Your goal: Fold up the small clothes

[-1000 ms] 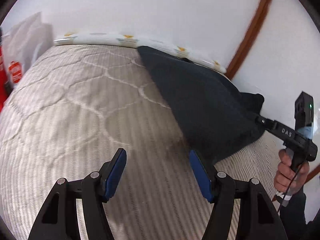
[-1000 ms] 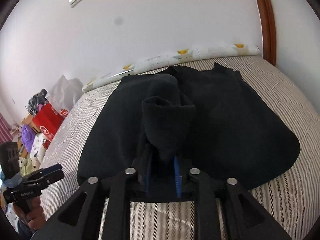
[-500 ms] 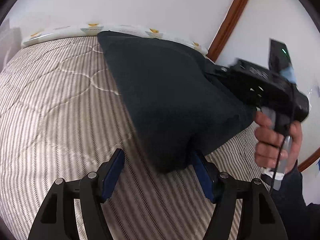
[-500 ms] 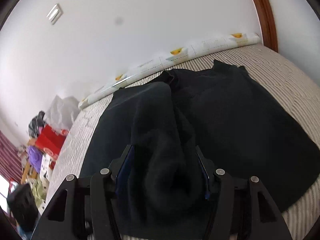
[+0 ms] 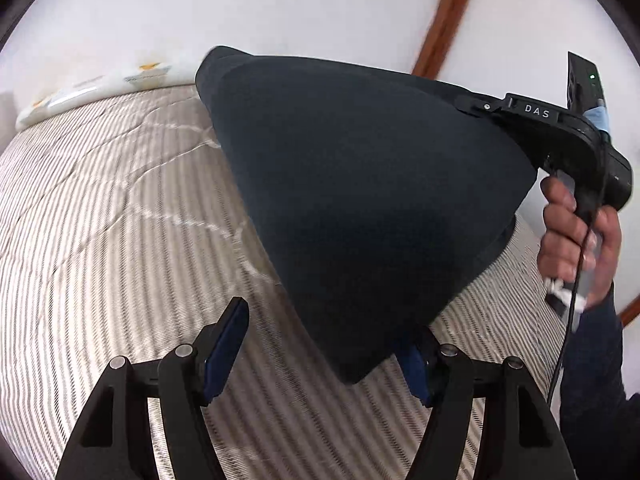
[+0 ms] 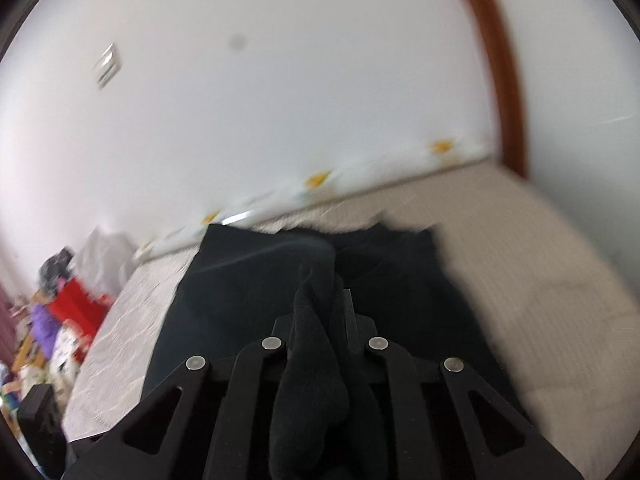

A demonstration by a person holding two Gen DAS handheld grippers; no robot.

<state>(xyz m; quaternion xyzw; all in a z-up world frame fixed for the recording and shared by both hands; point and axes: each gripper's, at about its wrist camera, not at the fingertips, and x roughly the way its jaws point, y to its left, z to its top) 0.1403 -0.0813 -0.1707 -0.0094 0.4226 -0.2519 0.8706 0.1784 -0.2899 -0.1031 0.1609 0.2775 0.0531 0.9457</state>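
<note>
Dark navy knit garment [image 5: 360, 200], one piece, on a striped quilted mattress [image 5: 100, 240]; its right portion is lifted off the bed and hangs in a taut sheet, sloping from a high point at the right gripper [image 5: 476, 106] down to a low corner just in front of the left gripper [image 5: 324, 354]. Right gripper: fingers together, clamped on a bunched fold of the garment, as its own view shows [image 6: 316, 320]. Left gripper: fingers apart, holding nothing; the hanging corner lies near its right finger [image 5: 412, 364], partly covering it, contact not determinable. Long axis of the lifted sheet: lower near to upper right. Nearer tool to the free corner: the left. Judgement: the next move turns on that corner entering the open fingers. Open room: bare mattress to the left and near; wall [image 5: 280, 8] and patterned bolster [image 5: 92, 88] bound the far edge.
</note>
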